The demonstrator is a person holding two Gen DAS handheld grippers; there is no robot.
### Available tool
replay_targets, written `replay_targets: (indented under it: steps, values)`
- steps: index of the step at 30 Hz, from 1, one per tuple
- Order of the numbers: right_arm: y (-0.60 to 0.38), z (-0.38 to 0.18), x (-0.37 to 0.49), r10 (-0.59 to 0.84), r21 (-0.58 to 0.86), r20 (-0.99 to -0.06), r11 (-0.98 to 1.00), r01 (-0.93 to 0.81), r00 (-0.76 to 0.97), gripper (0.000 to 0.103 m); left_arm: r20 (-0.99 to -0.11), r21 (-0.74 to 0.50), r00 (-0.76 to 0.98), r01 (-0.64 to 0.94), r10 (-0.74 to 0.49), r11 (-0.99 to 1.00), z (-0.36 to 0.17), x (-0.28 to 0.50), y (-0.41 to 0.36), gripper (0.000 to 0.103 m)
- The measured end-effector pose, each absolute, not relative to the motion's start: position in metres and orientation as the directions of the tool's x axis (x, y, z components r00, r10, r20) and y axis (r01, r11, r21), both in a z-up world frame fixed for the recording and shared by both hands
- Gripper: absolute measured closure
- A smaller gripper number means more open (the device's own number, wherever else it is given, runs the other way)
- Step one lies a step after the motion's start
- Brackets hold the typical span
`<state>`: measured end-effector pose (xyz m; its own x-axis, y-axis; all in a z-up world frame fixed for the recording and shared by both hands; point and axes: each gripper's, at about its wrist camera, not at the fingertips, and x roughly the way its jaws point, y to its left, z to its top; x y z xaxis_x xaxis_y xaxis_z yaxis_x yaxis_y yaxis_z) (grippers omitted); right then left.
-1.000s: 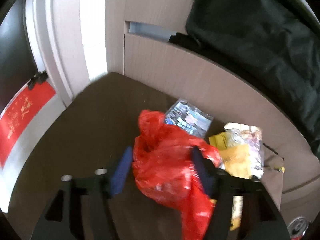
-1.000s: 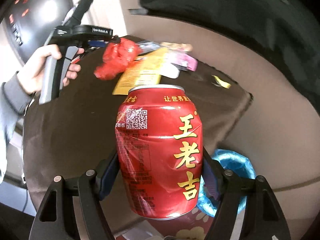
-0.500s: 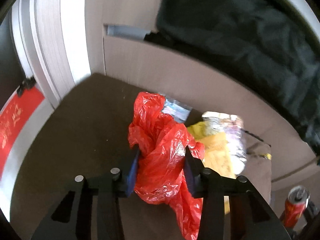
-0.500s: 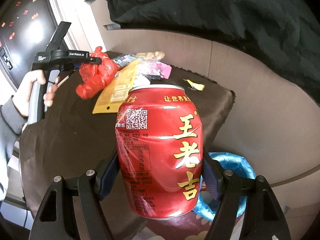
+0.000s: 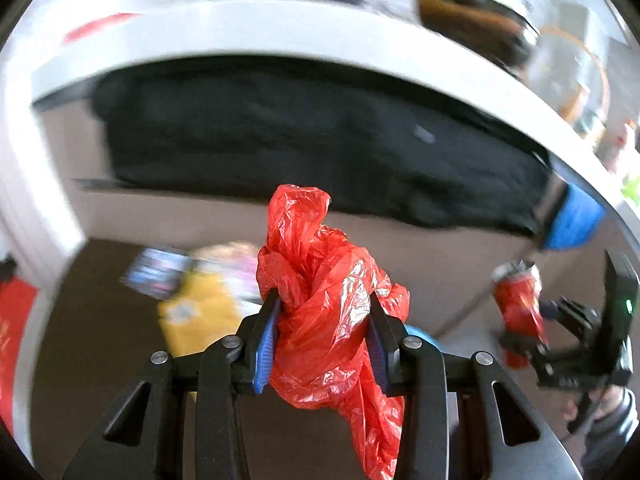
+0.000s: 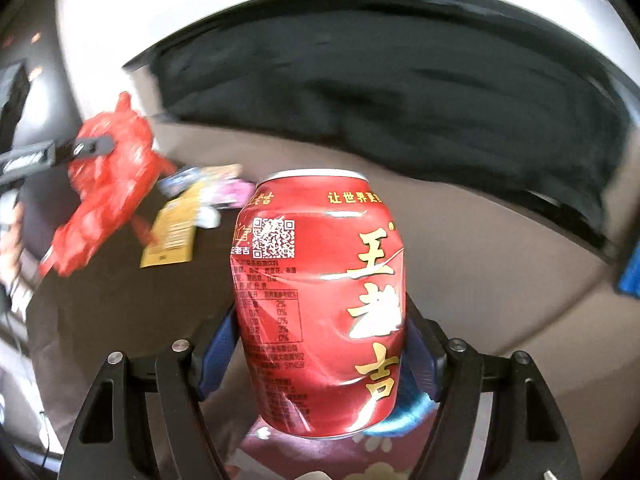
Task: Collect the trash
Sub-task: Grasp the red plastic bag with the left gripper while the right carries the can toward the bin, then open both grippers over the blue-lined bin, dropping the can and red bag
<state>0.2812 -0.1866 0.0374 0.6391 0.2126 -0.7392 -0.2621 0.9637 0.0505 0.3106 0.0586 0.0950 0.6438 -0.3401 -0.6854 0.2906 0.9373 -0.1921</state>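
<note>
My left gripper (image 5: 322,336) is shut on a crumpled red plastic bag (image 5: 320,300) and holds it up above the brown table (image 5: 100,340). The bag also shows blurred at the left of the right wrist view (image 6: 104,188). My right gripper (image 6: 320,344) is shut on a dented red drink can (image 6: 320,300) with gold Chinese characters, held upright. The can and right gripper appear at the right of the left wrist view (image 5: 518,312). A yellow wrapper (image 5: 192,312) and a dark foil packet (image 5: 156,276) lie on the table.
A black cloth (image 5: 320,148) drapes over the beige sofa back (image 6: 500,280) behind the table. A blue-lined bin (image 6: 404,412) peeks out below the can, over a patterned floor mat (image 6: 360,456). The yellow wrapper (image 6: 172,236) and a pink packet (image 6: 232,192) lie on the table.
My left gripper has lifted the red bag off the table and swung right, with motion blur. My right gripper has kept hold of the can and shifted over the bin.
</note>
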Motion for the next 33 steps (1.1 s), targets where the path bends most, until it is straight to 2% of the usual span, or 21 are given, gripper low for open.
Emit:
replay_targets:
  steps: [5, 10, 18, 23, 25, 27, 33]
  values:
    - [-0.242, 0.026, 0.270, 0.161, 0.088, -0.754, 0.986, -0.145, 0.637, 0.032, -0.775, -0.209, 0.500, 0.374, -0.386, 0.904, 0.040, 0.313, -0.021, 0.062]
    - [-0.279, -0.015, 0.271, 0.156, 0.150, -0.806, 0.987, -0.058, 0.571, 0.032, -0.845, -0.237, 0.359, 0.413, -0.396, 0.879, -0.020, 0.319, -0.087, 0.062]
    - [-0.296, -0.099, 0.299, 0.221, 0.258, -0.873, 0.966, 0.027, 0.435, 0.032, -0.904, -0.225, 0.245, 0.423, -0.350, 0.878, -0.086, 0.351, -0.131, 0.060]
    - [-0.296, -0.139, 0.324, 0.252, 0.300, -0.889, 0.951, 0.071, 0.382, 0.032, -0.915, -0.227, 0.219, 0.414, -0.339, 0.881, -0.109, 0.375, -0.138, 0.058]
    - [-0.298, -0.154, 0.333, 0.287, 0.334, -0.888, 0.939, 0.076, 0.358, 0.031, -0.912, -0.239, 0.211, 0.424, -0.352, 0.874, -0.113, 0.381, -0.141, 0.050]
    - [-0.305, -0.165, 0.338, 0.321, 0.372, -0.879, 0.925, 0.084, 0.352, 0.031, -0.908, -0.275, 0.170, 0.447, -0.383, 0.851, -0.117, 0.384, -0.146, 0.046]
    - [-0.301, -0.184, 0.349, 0.294, 0.335, -0.898, 0.939, 0.076, 0.326, 0.030, -0.918, -0.241, 0.178, 0.459, -0.354, 0.855, -0.119, 0.389, -0.151, 0.045]
